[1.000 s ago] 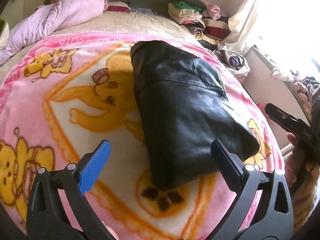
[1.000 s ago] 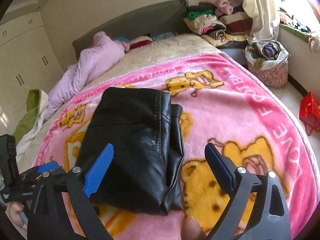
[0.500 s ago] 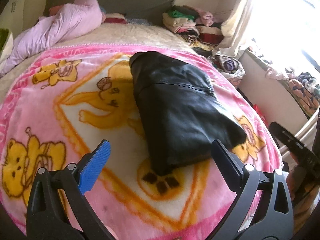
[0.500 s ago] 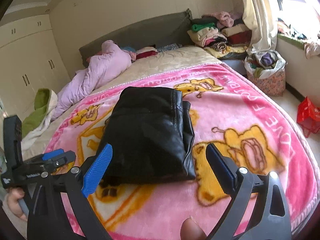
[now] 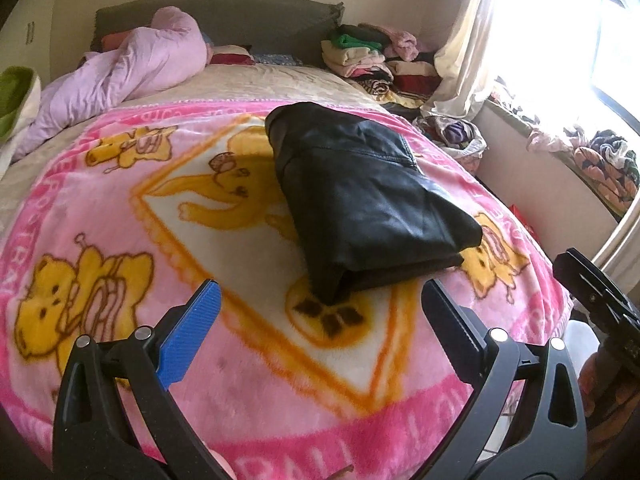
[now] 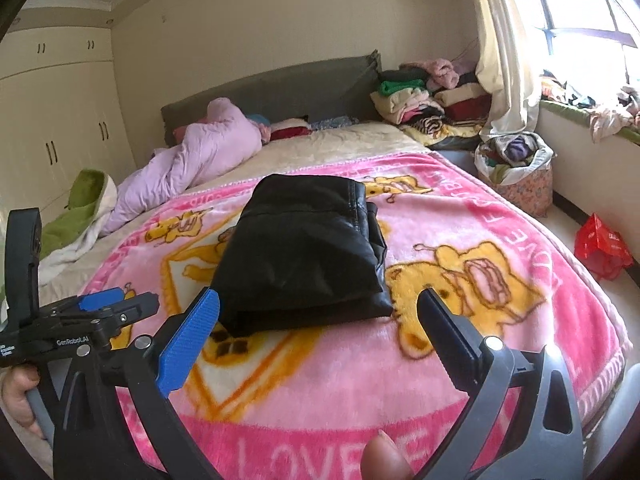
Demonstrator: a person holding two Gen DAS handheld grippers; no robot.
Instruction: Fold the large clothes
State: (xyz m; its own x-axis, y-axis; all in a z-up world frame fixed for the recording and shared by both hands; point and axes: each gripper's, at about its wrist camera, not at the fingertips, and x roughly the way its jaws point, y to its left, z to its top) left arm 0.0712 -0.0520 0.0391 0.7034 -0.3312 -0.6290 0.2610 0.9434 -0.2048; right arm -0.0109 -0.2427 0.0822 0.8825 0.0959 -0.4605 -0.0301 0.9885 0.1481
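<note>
Pink fleece with yellow cartoon bears covers the near half of the bed, and this blanket (image 5: 100, 208) fills the ground under both grippers. On it, ahead of the left gripper (image 5: 320, 312) and a little toward its right finger, lies the folded black leather garment (image 5: 360, 192), a compact bundle with its near corner just beyond the fingertips and not touching them. The left gripper stands wide apart with nothing between its blue pad and its black one. From the right wrist view the same garment (image 6: 304, 256) sits ahead of the right gripper (image 6: 320, 312), nearer its left, blue finger; its jaws are opening, far apart, and nothing is caught in them. Beyond the right gripper's left side the left tool shows, gripped by a hand (image 6: 16, 396) at the frame's edge. Farther ahead of both, a lilac quilt (image 6: 192, 160) is heaped against the grey headboard (image 6: 280, 84), and a stack of folded clothes (image 6: 420, 100) rises off to the right by the curtain (image 6: 504, 40).
</note>
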